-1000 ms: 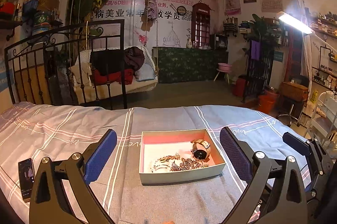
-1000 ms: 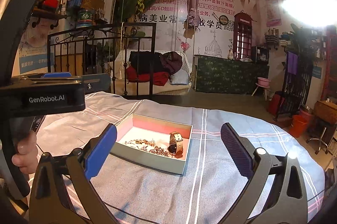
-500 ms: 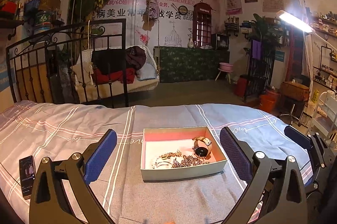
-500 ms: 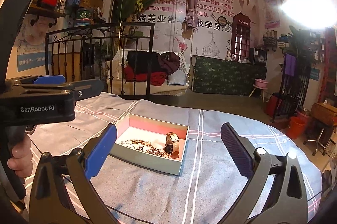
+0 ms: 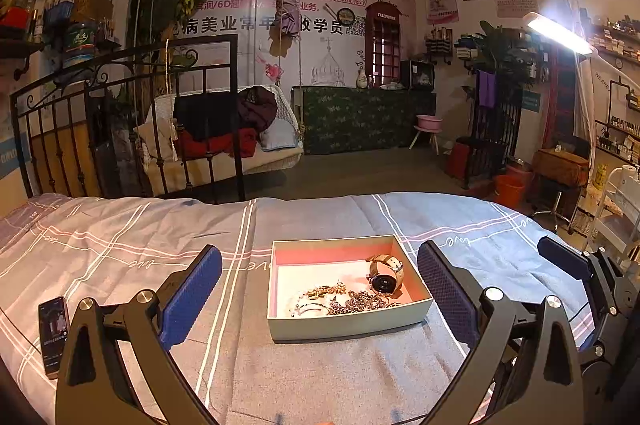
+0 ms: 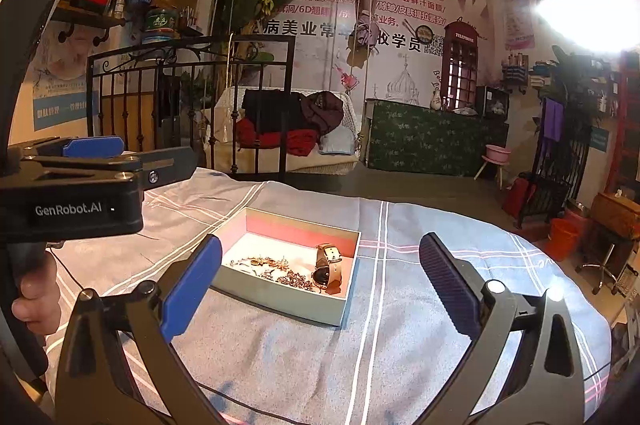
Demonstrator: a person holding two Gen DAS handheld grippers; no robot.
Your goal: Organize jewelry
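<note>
Both sets of jaws apart, empty. Watch (image 5: 385,276) in box (image 5: 348,325): rigid, light; pinch across the strap. Chains (image 5: 360,302) limp, tangle-prone; grab the bunch.

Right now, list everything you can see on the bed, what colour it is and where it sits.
bedsheet: one, grey-blue with pink and white lines, under everything.
box: one, pale outside, pink inside, mid-bed, open.
watch: one, tan strap, dark face, box's right side.
jewelry pile: count unclear, gold and silver, tangled on box floor.
phone: one, black, far left on sheet.
left gripper: open, empty.
right gripper: open, empty.
hand: one, holding the other gripper's handle.
</note>
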